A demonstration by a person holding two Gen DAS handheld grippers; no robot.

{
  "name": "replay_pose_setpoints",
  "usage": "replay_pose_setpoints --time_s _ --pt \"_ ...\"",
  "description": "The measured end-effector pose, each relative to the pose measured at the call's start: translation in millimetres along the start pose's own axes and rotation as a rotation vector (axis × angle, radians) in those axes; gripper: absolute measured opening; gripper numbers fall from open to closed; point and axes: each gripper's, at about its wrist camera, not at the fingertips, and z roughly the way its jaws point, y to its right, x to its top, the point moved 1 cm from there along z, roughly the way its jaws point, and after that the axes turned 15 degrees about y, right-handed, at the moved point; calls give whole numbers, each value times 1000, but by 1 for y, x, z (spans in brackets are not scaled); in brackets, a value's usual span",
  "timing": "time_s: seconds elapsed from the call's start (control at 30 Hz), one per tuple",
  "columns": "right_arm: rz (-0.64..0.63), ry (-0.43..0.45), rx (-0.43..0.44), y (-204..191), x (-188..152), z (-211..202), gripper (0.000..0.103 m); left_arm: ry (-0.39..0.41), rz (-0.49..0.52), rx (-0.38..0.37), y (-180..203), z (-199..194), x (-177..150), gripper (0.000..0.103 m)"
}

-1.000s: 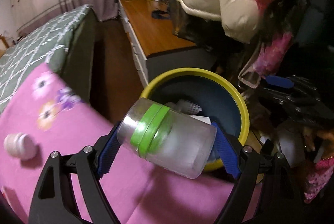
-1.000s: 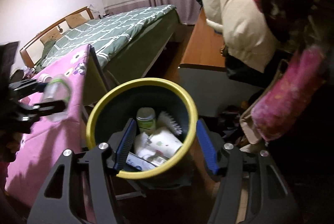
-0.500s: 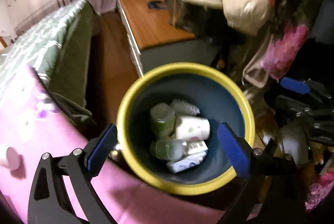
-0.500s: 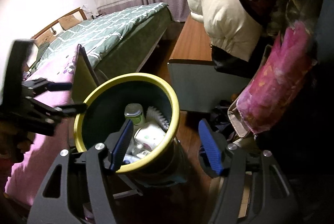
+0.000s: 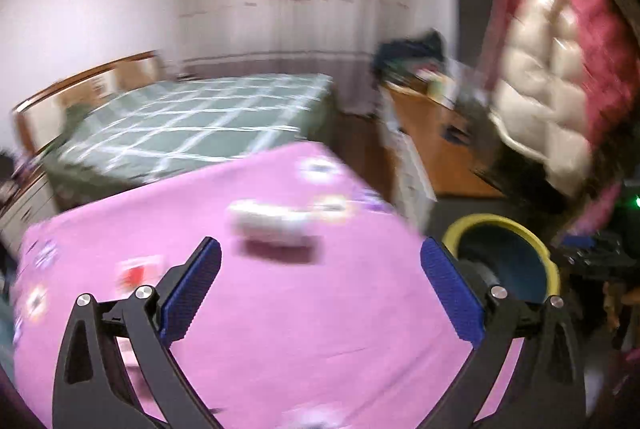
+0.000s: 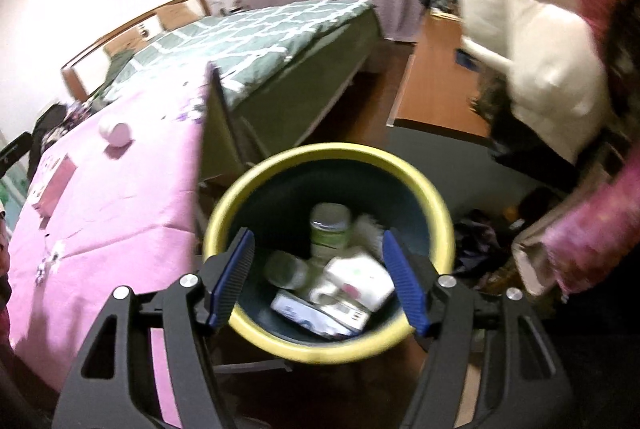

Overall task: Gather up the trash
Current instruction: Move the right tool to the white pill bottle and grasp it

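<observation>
Left gripper (image 5: 320,289) wide open and empty above the pink cloth (image 5: 320,329); right gripper (image 6: 320,279) partly open at the yellow-rimmed bin (image 6: 434,201).

In the left wrist view, which is motion-blurred, the jaws have just been opening and now stand at their widest with nothing between them; a small white jar (image 5: 276,223) lies on the cloth at 12 o'clock from the blue pads (image 5: 192,293), and the bin (image 5: 476,221) sits off the cloth's edge at 2 o'clock. In the right wrist view the jaws have opened slightly; the left pad lies across the bin's rim, and contact cannot be told. Inside the bin lie a green-labelled bottle (image 6: 330,229), a clear jar (image 6: 286,269), a white carton (image 6: 360,279) and a flat packet (image 6: 308,313). The white jar (image 6: 115,131) lies on the cloth (image 6: 120,209) at 10 o'clock, well apart from the bin.
</observation>
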Motion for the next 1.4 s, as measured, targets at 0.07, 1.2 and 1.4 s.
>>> replay_pose_setpoints --time_s 0.07,1.2,1.4 --pt "-21 -7 34 -19 5 8 64 22 -54 94 -48 -14 -3 98" --pt "-264 -165 404 -301 80 209 70 17 -136 456 -204 -57 -71 98" --pt "-226 -154 446 -306 70 208 69 15 -148 454 -205 -58 -71 98"
